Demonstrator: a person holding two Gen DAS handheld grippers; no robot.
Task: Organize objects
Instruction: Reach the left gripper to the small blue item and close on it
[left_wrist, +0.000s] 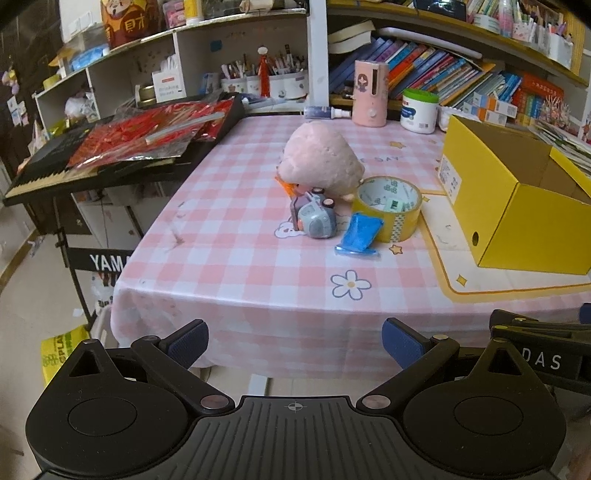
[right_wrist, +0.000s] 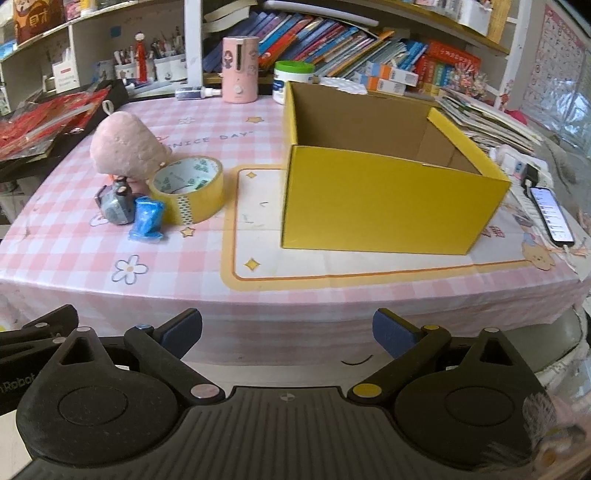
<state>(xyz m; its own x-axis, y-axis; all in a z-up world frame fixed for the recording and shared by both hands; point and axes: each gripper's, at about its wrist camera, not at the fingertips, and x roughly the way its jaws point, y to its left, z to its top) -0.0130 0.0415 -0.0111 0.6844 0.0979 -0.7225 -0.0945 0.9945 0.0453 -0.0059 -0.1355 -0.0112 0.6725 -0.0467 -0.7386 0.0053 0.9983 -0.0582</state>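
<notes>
A pink plush toy (left_wrist: 320, 157) (right_wrist: 125, 143), a grey toy car (left_wrist: 316, 216) (right_wrist: 116, 205), a yellow tape roll (left_wrist: 388, 206) (right_wrist: 188, 190) and a small blue packet (left_wrist: 360, 233) (right_wrist: 147, 218) cluster on the pink checked tablecloth (left_wrist: 229, 236) (right_wrist: 55, 236). An open yellow cardboard box (left_wrist: 517, 199) (right_wrist: 384, 192) stands to their right, empty as far as shown. My left gripper (left_wrist: 295, 345) and right gripper (right_wrist: 288, 336) are both open and empty, held before the table's near edge, away from the objects.
A keyboard with red packets (left_wrist: 122, 147) sits left of the table. A pink dispenser (left_wrist: 370, 94), white jar (left_wrist: 419, 110) and bookshelves line the back. A phone (right_wrist: 550, 214) and stacked papers (right_wrist: 487, 122) lie right of the box.
</notes>
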